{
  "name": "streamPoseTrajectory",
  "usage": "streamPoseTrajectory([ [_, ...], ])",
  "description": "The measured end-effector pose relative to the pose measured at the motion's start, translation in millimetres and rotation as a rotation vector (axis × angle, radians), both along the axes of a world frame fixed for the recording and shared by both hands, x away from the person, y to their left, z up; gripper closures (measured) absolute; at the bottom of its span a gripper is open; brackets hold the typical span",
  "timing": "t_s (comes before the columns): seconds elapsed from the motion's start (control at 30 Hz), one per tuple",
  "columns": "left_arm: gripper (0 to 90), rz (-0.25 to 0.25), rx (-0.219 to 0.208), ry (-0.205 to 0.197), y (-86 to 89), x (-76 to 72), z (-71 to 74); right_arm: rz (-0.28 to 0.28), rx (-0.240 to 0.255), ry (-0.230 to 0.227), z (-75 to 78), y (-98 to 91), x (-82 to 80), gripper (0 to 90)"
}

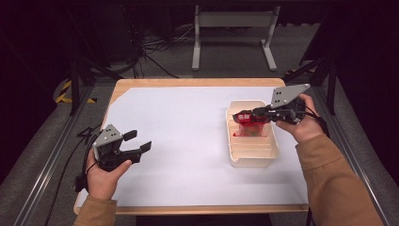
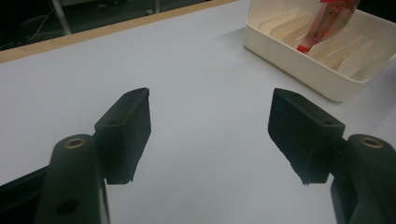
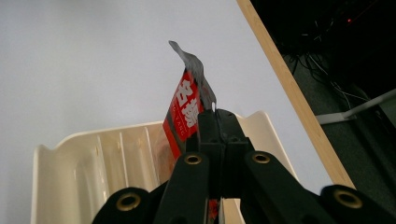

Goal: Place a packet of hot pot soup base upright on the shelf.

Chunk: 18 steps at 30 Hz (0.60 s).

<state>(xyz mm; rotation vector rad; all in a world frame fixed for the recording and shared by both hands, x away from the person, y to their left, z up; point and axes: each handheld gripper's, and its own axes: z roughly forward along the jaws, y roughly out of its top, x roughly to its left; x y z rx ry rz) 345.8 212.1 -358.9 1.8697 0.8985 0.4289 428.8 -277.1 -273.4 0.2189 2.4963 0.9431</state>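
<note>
The right tool is clamped on the top edge of a red packet, which stands in a cream tray at about 3 o'clock on the desk. The packet's lower end sits down between the tray's dividers, toward the far end.

It looks like a thin foil or plastic sachet: light, soft and crinkly. In the right gripper view its top seam curls and bends above the jaws, so it will flop rather than stay stiff. The flat sealed top edge is the best place to grip; squeezing the filled body could crush or burst it, and the film is probably slippery.

The tray is a ribbed rack with several upright slots. The ones nearer the person appear empty, and the packet is the sole content I can make out.

The left tool rests at about 8 o'clock, jaws wide apart with nothing between them.
</note>
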Motion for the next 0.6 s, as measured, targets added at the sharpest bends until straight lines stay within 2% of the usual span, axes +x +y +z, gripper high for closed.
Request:
streamPoseTrajectory([
  [0.6,30.5,-0.010,0.010,0.014,-3.6,5.2,-2.3,-0.003,-0.012,0.057,-19.2,-1.9,0.4,88.6],
])
